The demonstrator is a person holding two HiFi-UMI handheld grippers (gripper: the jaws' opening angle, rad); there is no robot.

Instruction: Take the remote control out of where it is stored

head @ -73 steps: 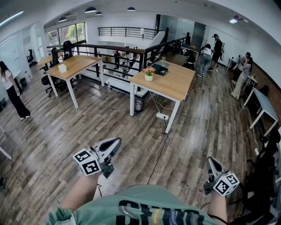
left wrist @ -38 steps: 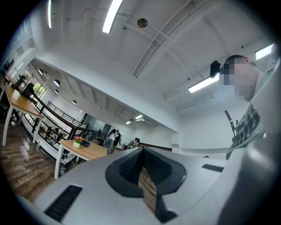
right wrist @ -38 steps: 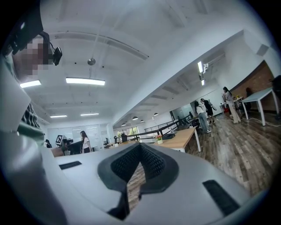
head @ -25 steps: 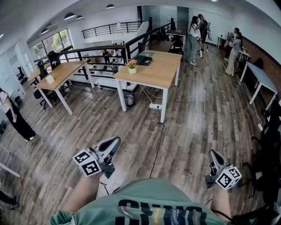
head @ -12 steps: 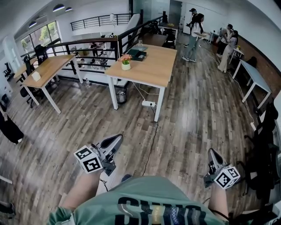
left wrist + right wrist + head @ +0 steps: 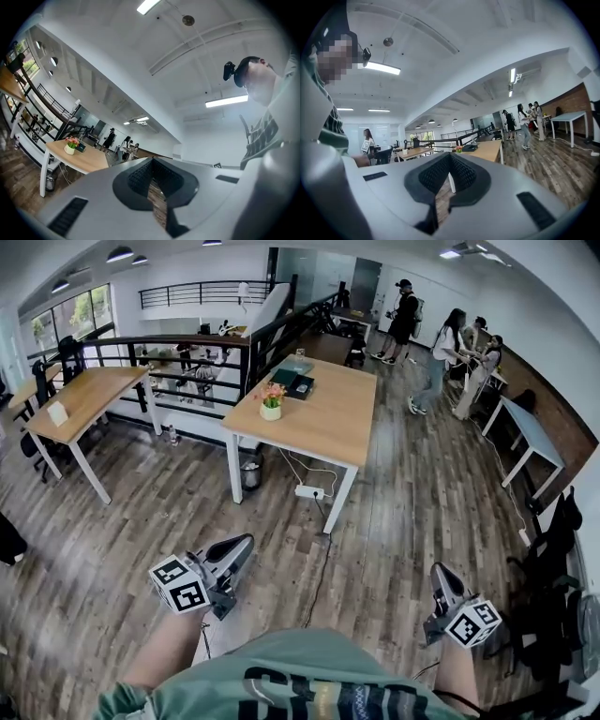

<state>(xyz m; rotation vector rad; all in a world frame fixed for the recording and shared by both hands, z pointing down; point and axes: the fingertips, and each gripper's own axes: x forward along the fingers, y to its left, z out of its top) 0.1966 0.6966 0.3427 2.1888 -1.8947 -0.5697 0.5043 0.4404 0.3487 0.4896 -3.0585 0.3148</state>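
Observation:
No remote control shows in any view, nor any place where one is stored. In the head view my left gripper (image 6: pixel 242 548) is held low at the left, shut with nothing in it, its marker cube (image 6: pixel 180 584) toward me. My right gripper (image 6: pixel 439 575) is low at the right, also shut and empty. Both point across the wood floor toward a wooden table (image 6: pixel 323 432). The left gripper view shows its jaws (image 6: pixel 151 163) closed together; the right gripper view shows the same (image 6: pixel 449 157).
On the wooden table stand a flower pot (image 6: pixel 272 408) and a dark flat item (image 6: pixel 292 381). Under it are a bin (image 6: pixel 250 471), a power strip (image 6: pixel 309 491) and a cable on the floor. Another table (image 6: pixel 75 399) is left; several people (image 6: pixel 448 357) stand far right.
The whole view has moved forward over the floor and the wooden table is nearer and more central. Both grippers stay shut and keep their places in front of me.

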